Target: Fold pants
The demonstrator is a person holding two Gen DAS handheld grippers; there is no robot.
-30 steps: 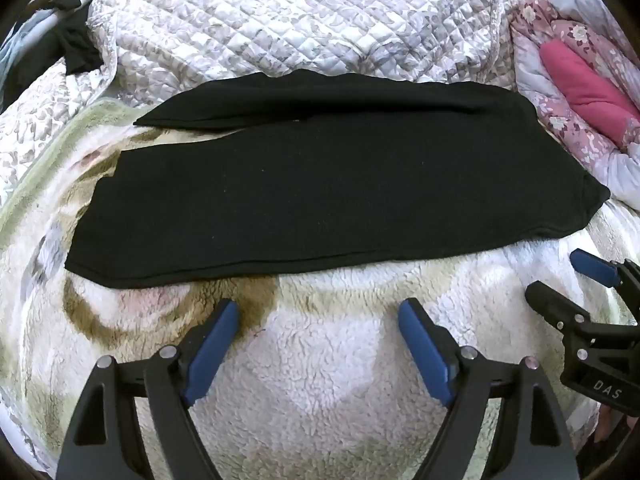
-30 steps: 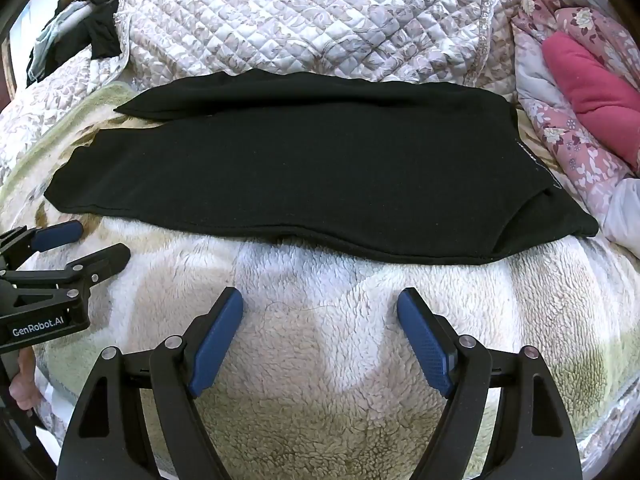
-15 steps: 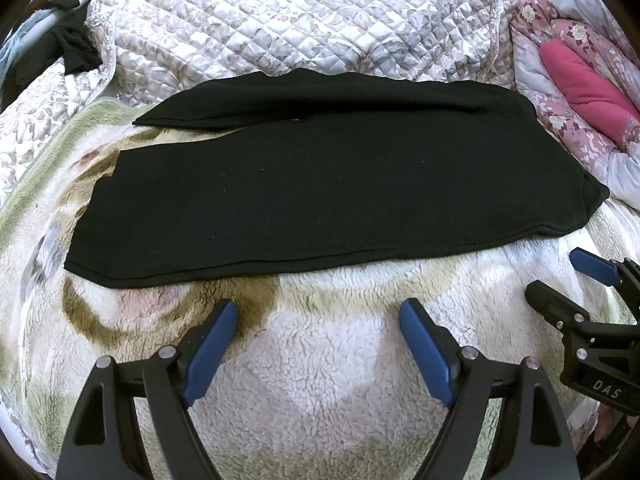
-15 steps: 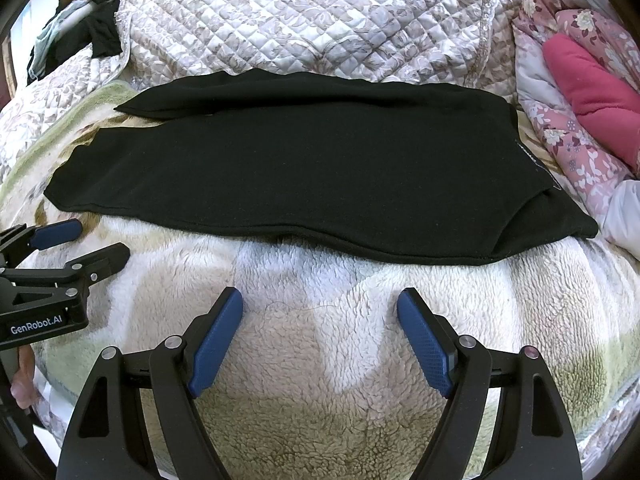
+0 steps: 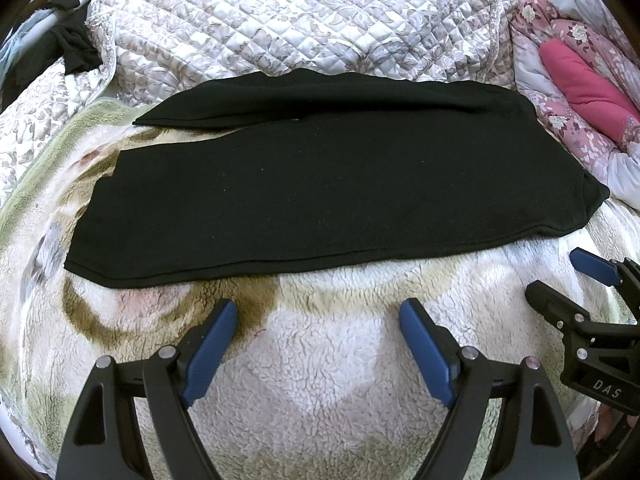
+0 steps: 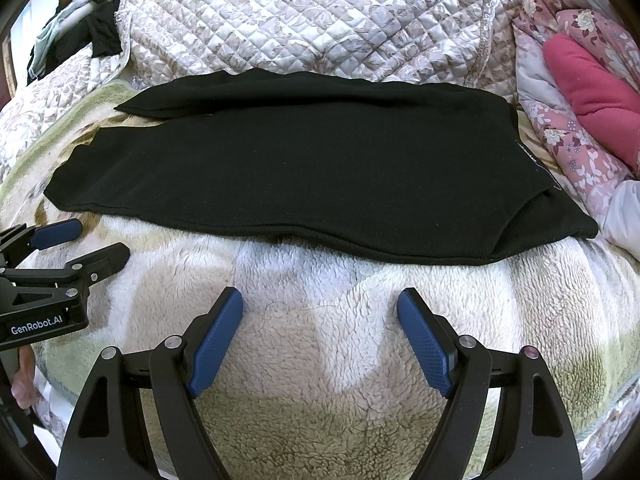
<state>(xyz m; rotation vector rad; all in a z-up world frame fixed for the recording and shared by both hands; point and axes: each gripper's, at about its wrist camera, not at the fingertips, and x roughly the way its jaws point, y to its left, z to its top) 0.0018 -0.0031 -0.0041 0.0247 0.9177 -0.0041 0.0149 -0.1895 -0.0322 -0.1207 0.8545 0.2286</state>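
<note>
Black pants [image 5: 320, 184] [image 6: 304, 168] lie flat across a fleecy blanket, legs together toward the left, waistband at the right. The far leg's end peeks out behind the near one at the upper left. My left gripper [image 5: 318, 314] is open, empty, hovering over the blanket just short of the pants' near edge. My right gripper [image 6: 320, 304] is open and empty too, also short of that edge. In the left wrist view the right gripper [image 5: 560, 278] shows at the right; in the right wrist view the left gripper [image 6: 98, 240] shows at the left.
The fleecy blanket [image 5: 320, 380] [image 6: 320, 400] covers the bed. A quilted cover [image 5: 300, 20] [image 6: 304, 20] rises behind the pants. A floral quilt with a pink cushion [image 5: 580, 76] [image 6: 588, 92] is bunched at the right. Dark clothes [image 6: 96, 28] hang at the far left.
</note>
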